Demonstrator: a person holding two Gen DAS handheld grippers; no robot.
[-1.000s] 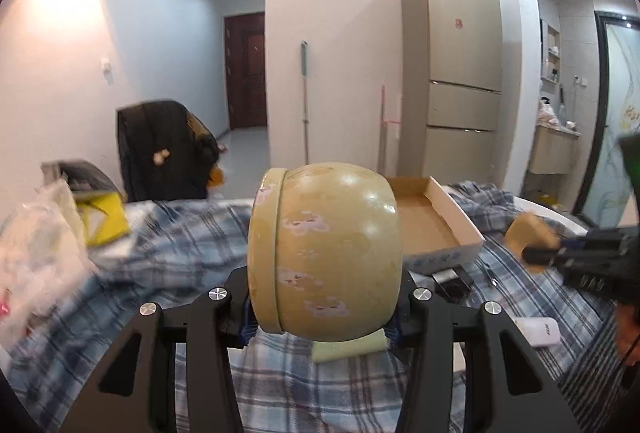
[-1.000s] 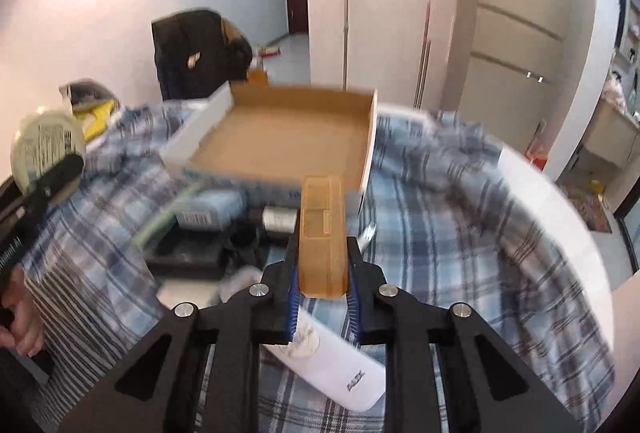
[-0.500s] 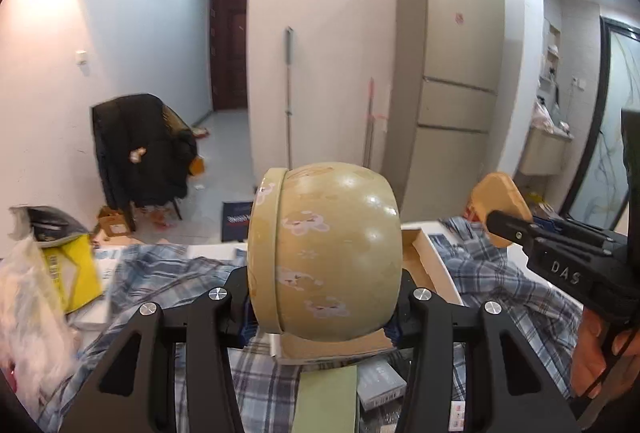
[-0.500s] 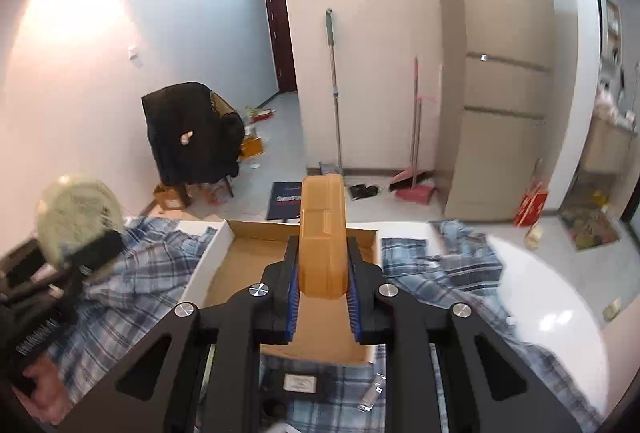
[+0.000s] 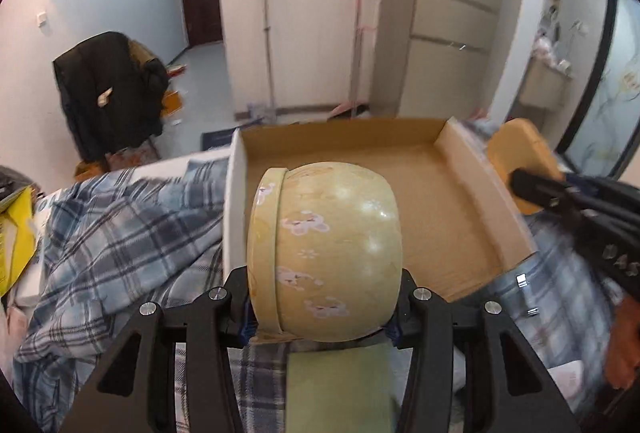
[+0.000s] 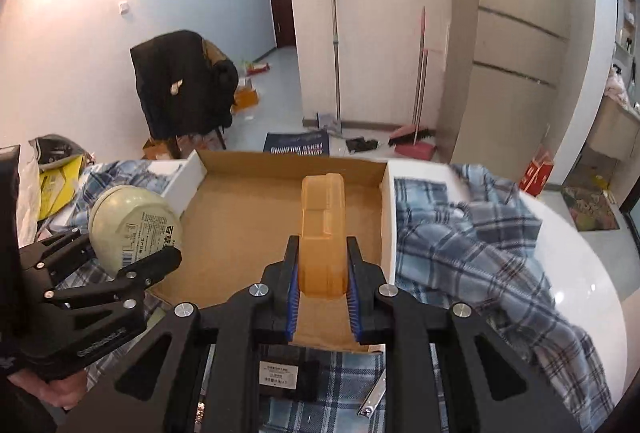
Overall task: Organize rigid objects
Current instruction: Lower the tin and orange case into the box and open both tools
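On the left, the left gripper (image 5: 324,307) is squeezing a round yellow tin (image 5: 324,249) between its two fingers (image 5: 236,297). The tin lies on its side. It has small pink pictures on it, and its lid rim is next to the left finger. From the right wrist camera you can see the tin's flat end (image 6: 134,227), pale with a label on it, sticking out past the left gripper's black fingers (image 6: 148,265).

Below the fingers lies a green flat thing (image 5: 340,389) on a blue checked cloth (image 5: 120,233). The cloth covers a white round table (image 6: 576,265).

Just past the tips of both grippers sits an open cardboard box (image 5: 360,161) with low walls. The tin is over the box's near left corner. The box has a brown inside and white outer sides.

On the right, the right gripper (image 6: 322,283) holds a flat orange case (image 6: 322,233) tight between its fingers (image 6: 290,281). The case stands up on its thin edge and pokes forward over the inside of the box (image 6: 248,209). In the left wrist camera the same orange case (image 5: 516,161) shows by the box's right wall.

Under the right gripper's fingers lie a black thing with a white label (image 6: 286,373) and a small silver metal thing (image 6: 374,399) on the cloth.

Far behind the box stand a chair with a black coat (image 6: 182,85), a mop (image 6: 334,41) and a tall fridge (image 6: 516,45).
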